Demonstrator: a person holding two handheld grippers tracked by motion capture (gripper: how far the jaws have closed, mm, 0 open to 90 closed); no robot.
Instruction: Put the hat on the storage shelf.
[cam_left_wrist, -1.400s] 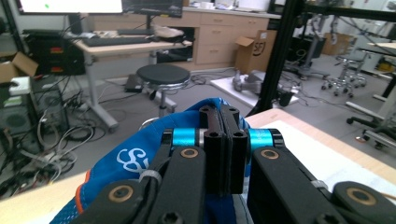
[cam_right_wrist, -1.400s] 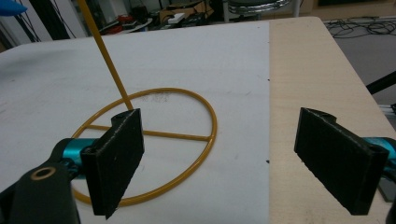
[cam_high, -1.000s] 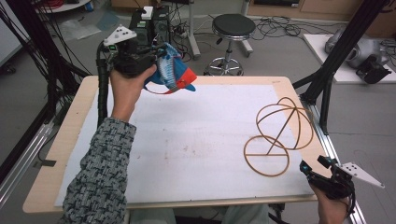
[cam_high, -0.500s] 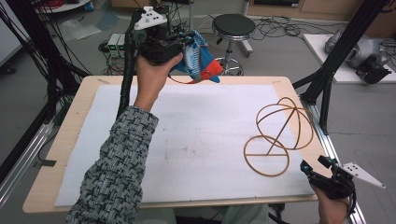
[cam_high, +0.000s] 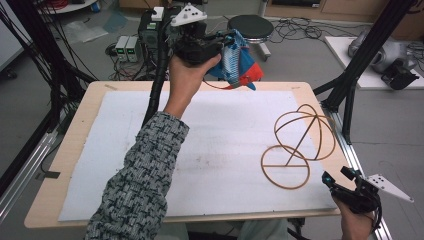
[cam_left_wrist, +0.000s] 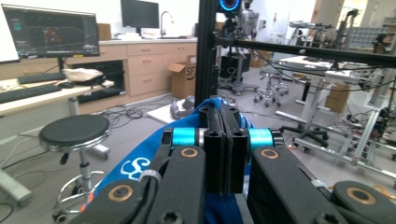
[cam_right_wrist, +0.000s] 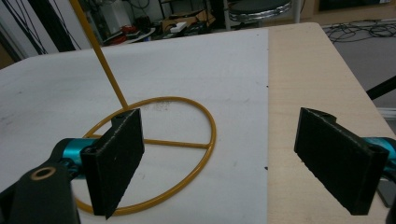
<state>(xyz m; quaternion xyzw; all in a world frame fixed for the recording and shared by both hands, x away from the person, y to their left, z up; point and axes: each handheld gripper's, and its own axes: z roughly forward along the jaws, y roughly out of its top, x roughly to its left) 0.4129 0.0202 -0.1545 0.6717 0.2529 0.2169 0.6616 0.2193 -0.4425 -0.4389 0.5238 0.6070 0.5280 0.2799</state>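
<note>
Above the table's far edge, the left gripper pinched a blue-and-red cloth hanging just beyond its jaws, its folds hiding any shape or print.

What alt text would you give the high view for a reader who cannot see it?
The left gripper, raised above the table's far edge, is shut on a blue, white and red cloth. A gold wire stand sits on the white mat at the right, and the right gripper waits open by the near right corner.
</note>
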